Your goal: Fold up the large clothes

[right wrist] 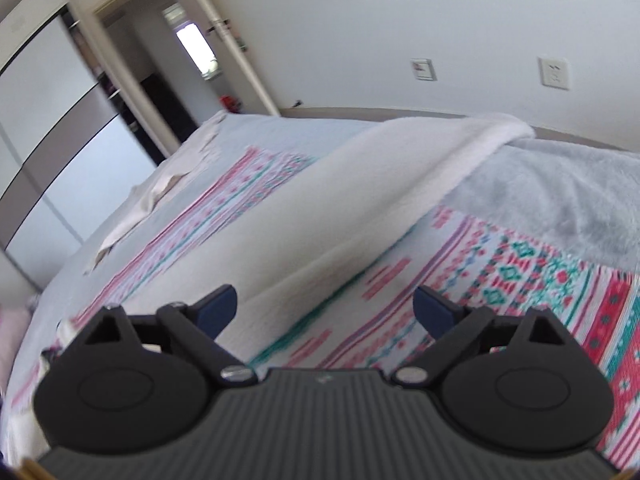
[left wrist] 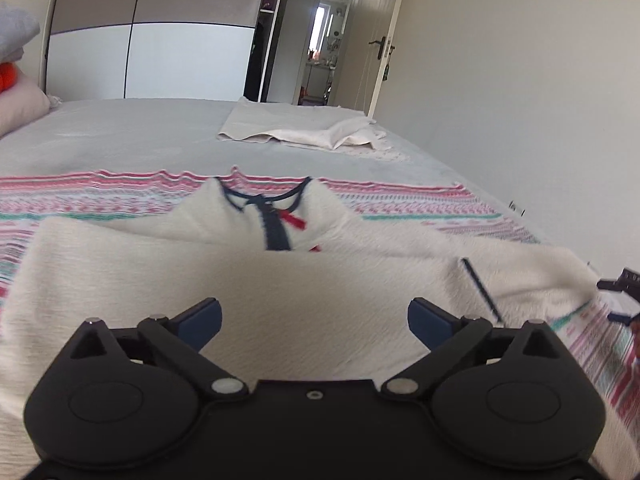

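Observation:
A cream knit sweater (left wrist: 280,296) with a navy collar and red tag lies on a pink and teal patterned blanket (left wrist: 120,196) across the bed, its lower part folded up over the chest. My left gripper (left wrist: 315,322) hovers over the folded part, open, nothing between its blue pads. In the right wrist view the sweater's sleeve (right wrist: 360,200) stretches away as a long cream band over the patterned blanket (right wrist: 540,280). My right gripper (right wrist: 325,312) is open above the sleeve's near edge, holding nothing. The right gripper's tips (left wrist: 618,296) show at the right edge of the left wrist view.
A beige towel (left wrist: 304,130) lies crumpled on the grey bedspread (left wrist: 120,136) farther back. Pillows (left wrist: 20,108) sit at the left. A wardrobe (left wrist: 152,40) and an open door (left wrist: 376,40) stand beyond the bed. A grey fleece blanket (right wrist: 560,192) lies at the right.

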